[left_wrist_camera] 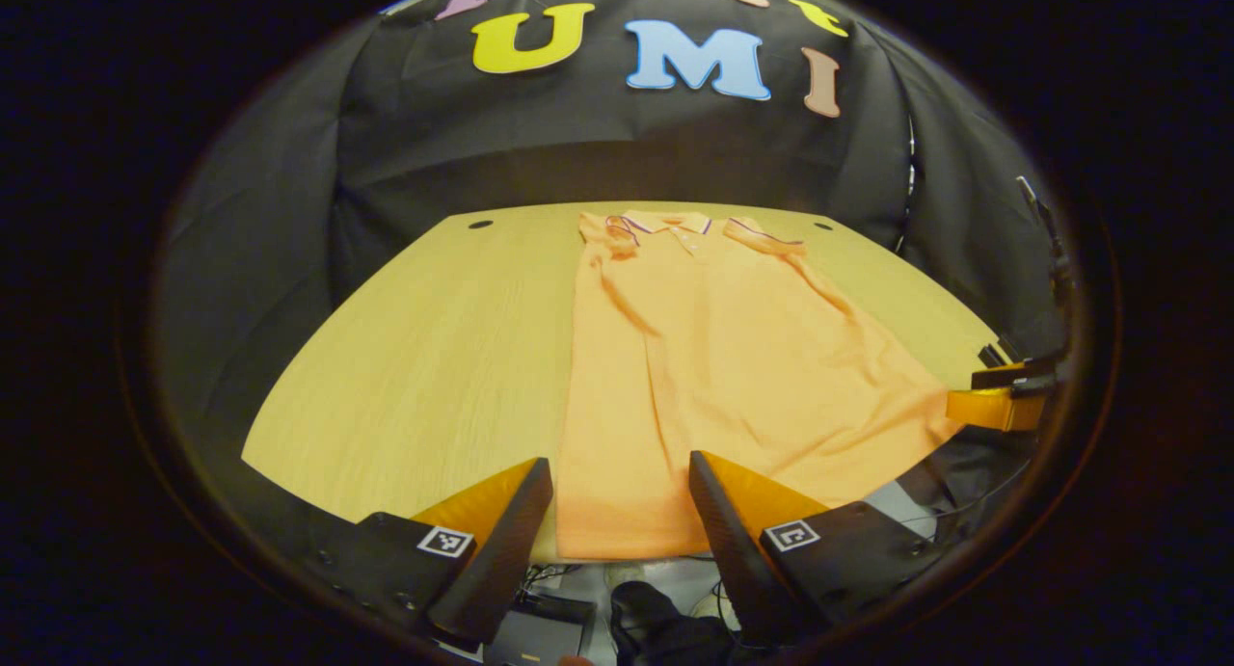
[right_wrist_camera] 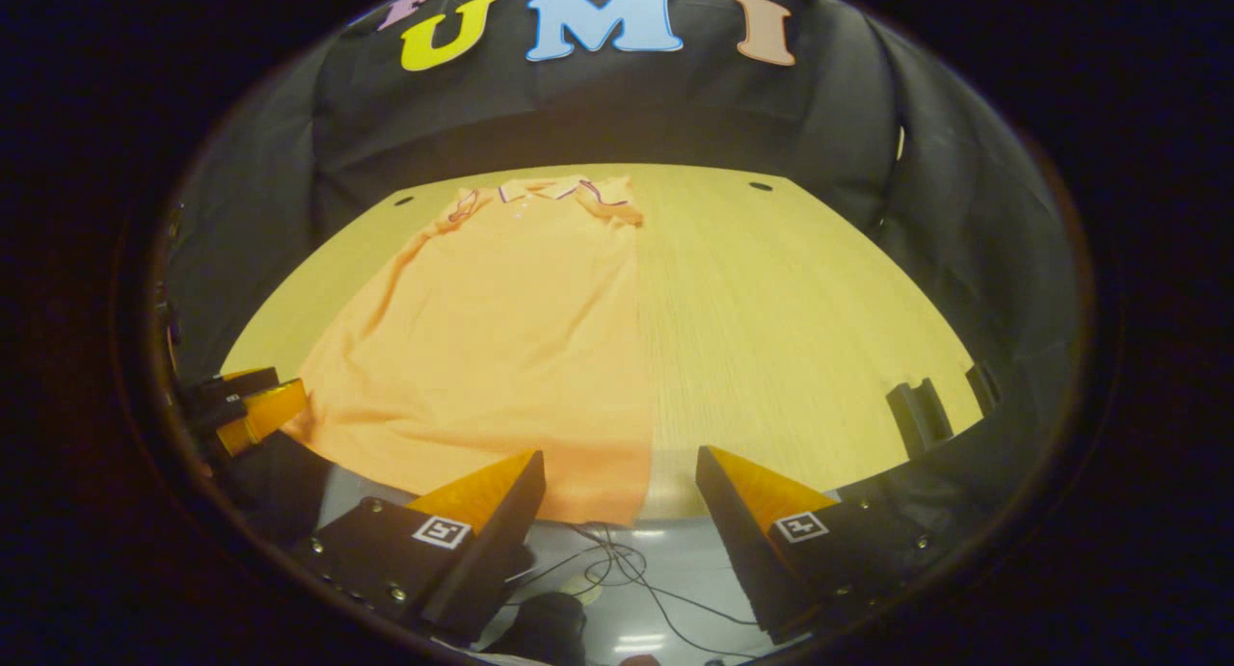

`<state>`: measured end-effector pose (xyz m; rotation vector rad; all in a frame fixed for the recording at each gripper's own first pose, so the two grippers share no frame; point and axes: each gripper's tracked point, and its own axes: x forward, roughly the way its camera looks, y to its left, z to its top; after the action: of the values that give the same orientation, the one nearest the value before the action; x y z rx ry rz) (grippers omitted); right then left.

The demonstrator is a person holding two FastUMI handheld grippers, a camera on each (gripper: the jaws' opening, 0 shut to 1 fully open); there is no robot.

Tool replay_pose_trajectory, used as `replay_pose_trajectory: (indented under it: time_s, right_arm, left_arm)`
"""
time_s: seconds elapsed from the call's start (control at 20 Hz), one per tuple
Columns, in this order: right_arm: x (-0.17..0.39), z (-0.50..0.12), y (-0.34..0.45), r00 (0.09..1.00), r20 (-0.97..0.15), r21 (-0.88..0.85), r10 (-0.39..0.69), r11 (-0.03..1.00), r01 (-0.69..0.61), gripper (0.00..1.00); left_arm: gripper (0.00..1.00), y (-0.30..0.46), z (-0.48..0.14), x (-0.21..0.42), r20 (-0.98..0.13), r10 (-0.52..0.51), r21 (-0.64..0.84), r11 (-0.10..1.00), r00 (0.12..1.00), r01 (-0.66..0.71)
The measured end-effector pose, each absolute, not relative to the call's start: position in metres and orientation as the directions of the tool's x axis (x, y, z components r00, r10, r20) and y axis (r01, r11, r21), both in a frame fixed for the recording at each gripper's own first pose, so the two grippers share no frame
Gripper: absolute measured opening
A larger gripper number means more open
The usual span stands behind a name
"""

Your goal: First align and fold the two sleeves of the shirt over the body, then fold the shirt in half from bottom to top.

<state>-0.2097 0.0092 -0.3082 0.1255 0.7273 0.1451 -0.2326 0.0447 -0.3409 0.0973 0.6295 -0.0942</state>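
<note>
Shirt [left_wrist_camera: 713, 377] fabric lies flat on the wooden counter [left_wrist_camera: 434, 358] in the left gripper view, collar [left_wrist_camera: 665, 225] at the far edge and hem hanging slightly over the near one. Both sleeves already look tucked in over the body, since the sides run as long, fairly straight edges with small bunches just below the collar; that suggests the bottom-to-top fold is the step in hand. The left gripper [left_wrist_camera: 622, 497] hovers at the near edge with its fingers spread wide, straddling the left part of the hem, touching nothing. Its open stance probably readies it to slide over the hem corner and pinch. At the right rim of this view the other gripper sits just beside the shirt's lower right corner.

Moving to the right gripper view, the same shirt [right_wrist_camera: 501, 338] stretches away toward the booth wall, its right edge running straight down the counter [right_wrist_camera: 791, 319]. The right gripper [right_wrist_camera: 622, 492] is likewise spread apart and empty, poised over the hem's right corner. Matching positions at both corners would let the hem lift evenly. Cables [right_wrist_camera: 617, 560] trail on the floor below, and a dark bracket [right_wrist_camera: 916, 415] sits at the counter's right edge, well apart from the shirt
</note>
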Motion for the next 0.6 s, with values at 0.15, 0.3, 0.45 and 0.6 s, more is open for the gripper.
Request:
replay_pose_trajectory:
  time_s: [0.15,0.3,0.45,0.6]
  right_arm:
    - [-0.210,-0.317,0.014,0.722,-0.666,0.183,0.187,0.979,-0.085,0.98]
    - [-0.213,-0.320,0.017,0.720,-0.666,0.183,0.195,0.978,-0.096,0.98]
    - [-0.214,-0.322,0.019,0.715,-0.670,0.171,0.201,0.979,-0.115,0.98]
    - [-0.210,-0.323,0.027,0.720,-0.661,0.162,0.210,0.977,-0.136,0.96]
  left_arm:
    - [0.94,0.042,-0.352,-0.235,-0.606,-0.055,0.055,0.992,0.794,0.110]
    - [0.95,0.038,-0.354,-0.233,-0.605,-0.047,0.070,0.991,0.795,0.112]
    - [0.95,0.033,-0.356,-0.234,-0.606,-0.052,0.086,0.988,0.794,0.131]
    - [0.90,0.028,-0.352,-0.230,-0.607,-0.045,0.081,0.990,0.793,0.118]
